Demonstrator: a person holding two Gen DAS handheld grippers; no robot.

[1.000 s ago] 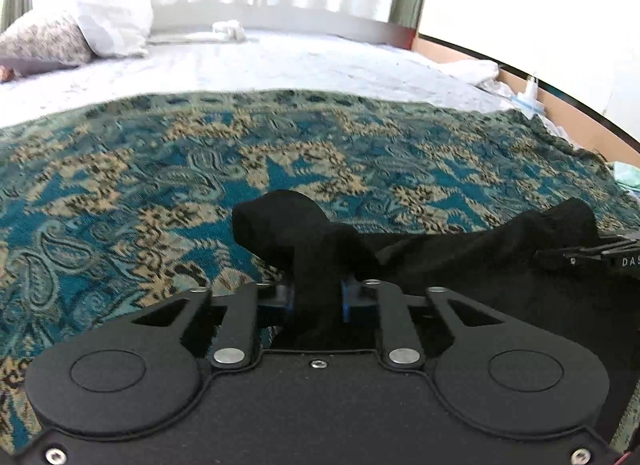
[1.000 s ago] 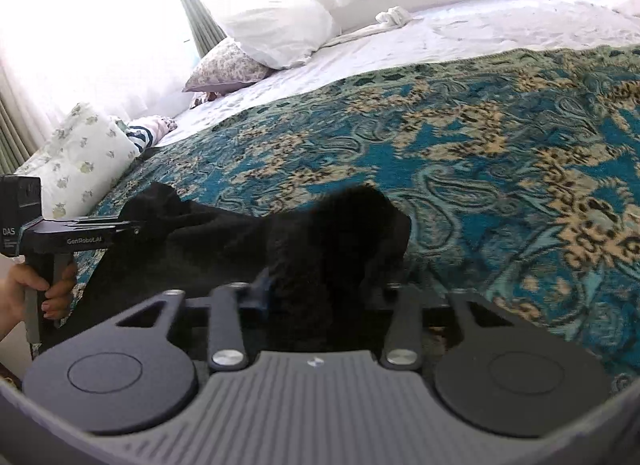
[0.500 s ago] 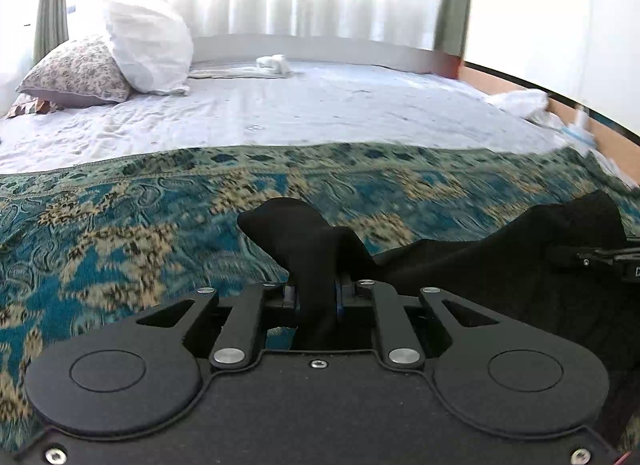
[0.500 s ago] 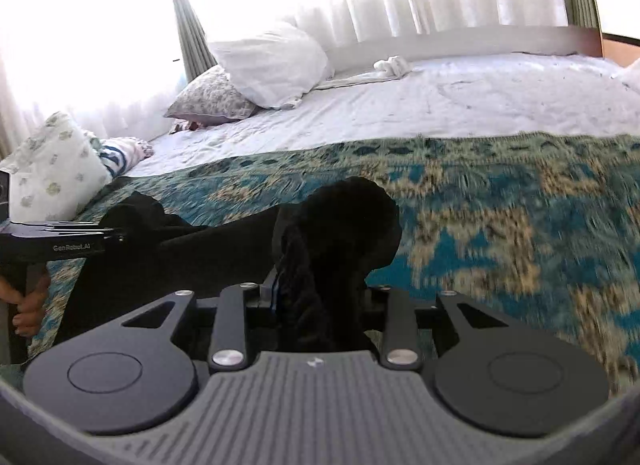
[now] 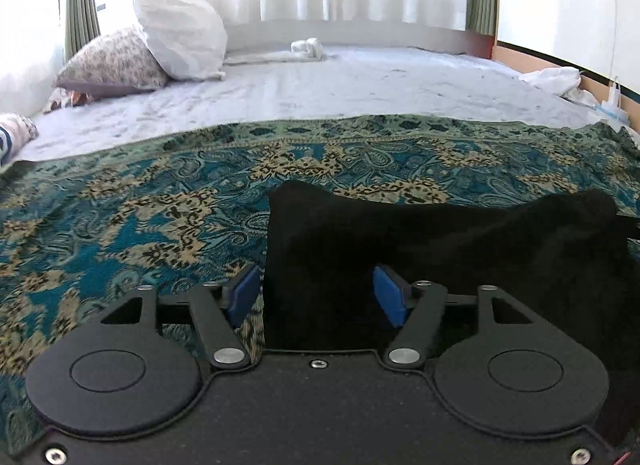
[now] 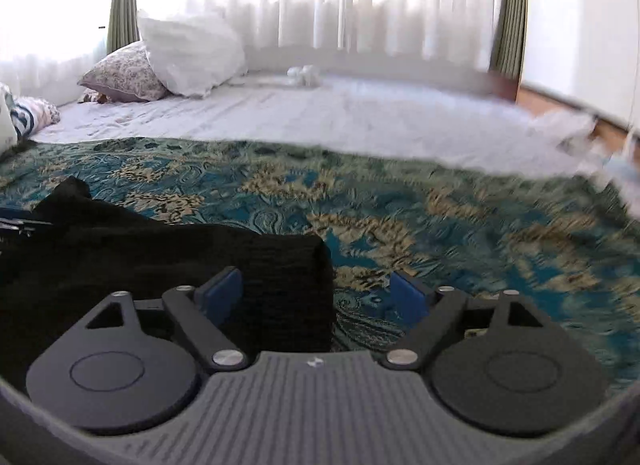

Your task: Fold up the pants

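Observation:
The black pants (image 5: 440,249) lie on the teal and gold patterned bedspread (image 5: 140,205). In the left wrist view their left corner sits between the blue pads of my left gripper (image 5: 318,295), which is open and grips nothing. In the right wrist view the pants (image 6: 168,261) fill the lower left, their right corner between the spread blue pads of my right gripper (image 6: 318,293), also open. The far end of the pants near the other gripper is bunched up.
Beyond the bedspread (image 6: 440,217) is a white sheet (image 5: 340,85) with a white pillow (image 5: 180,33), a floral pillow (image 5: 112,61) and a small rolled white cloth (image 5: 306,49) by the headboard. Curtains and a bright window stand behind. A wooden edge (image 5: 600,85) runs at right.
Both grippers have opened and let go of the pants' corners, which have dropped flat onto the bedspread. Both cameras have tilted up, showing more of the bed's head.

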